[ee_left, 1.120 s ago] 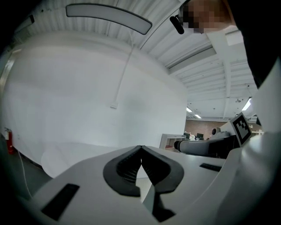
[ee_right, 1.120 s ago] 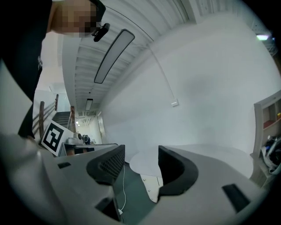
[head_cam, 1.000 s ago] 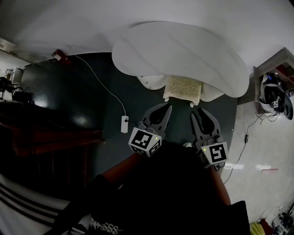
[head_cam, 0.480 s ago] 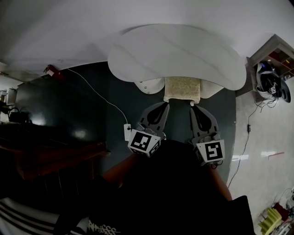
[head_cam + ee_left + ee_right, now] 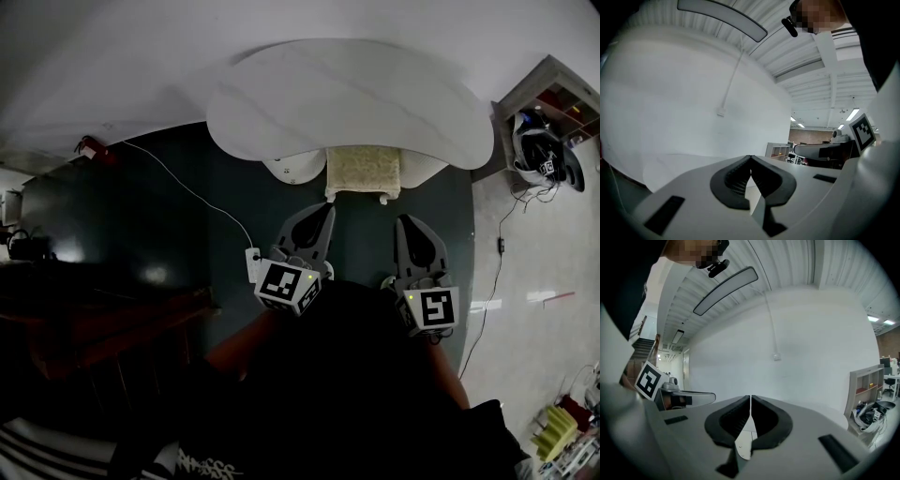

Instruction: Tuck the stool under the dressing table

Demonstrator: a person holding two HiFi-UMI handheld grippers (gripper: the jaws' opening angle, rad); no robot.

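Note:
The dressing table (image 5: pixel 356 103) has a white curved top and stands against the wall. The stool (image 5: pixel 364 171), with its cream cushion, sits partly under the table's front edge, the near part showing. My left gripper (image 5: pixel 325 208) is shut and empty, its tip close to the stool's near left corner. To the right my right gripper (image 5: pixel 410 221) is shut and empty, a short way off the stool's near right corner. In the left gripper view the left gripper (image 5: pixel 750 158) has its pads together. The right gripper (image 5: pixel 750 397) in its own view likewise grips nothing.
A white plug block (image 5: pixel 253 265) with a white cable (image 5: pixel 187 187) lies on the dark floor left of the left gripper. A shelf unit with a helmet (image 5: pixel 539 150) stands at the right. Dark wooden furniture (image 5: pixel 94 319) fills the left.
Both grippers have shifted a little in front of the stool. The right gripper's jaws have come together, and its tip now sits slightly further from the stool's corner.

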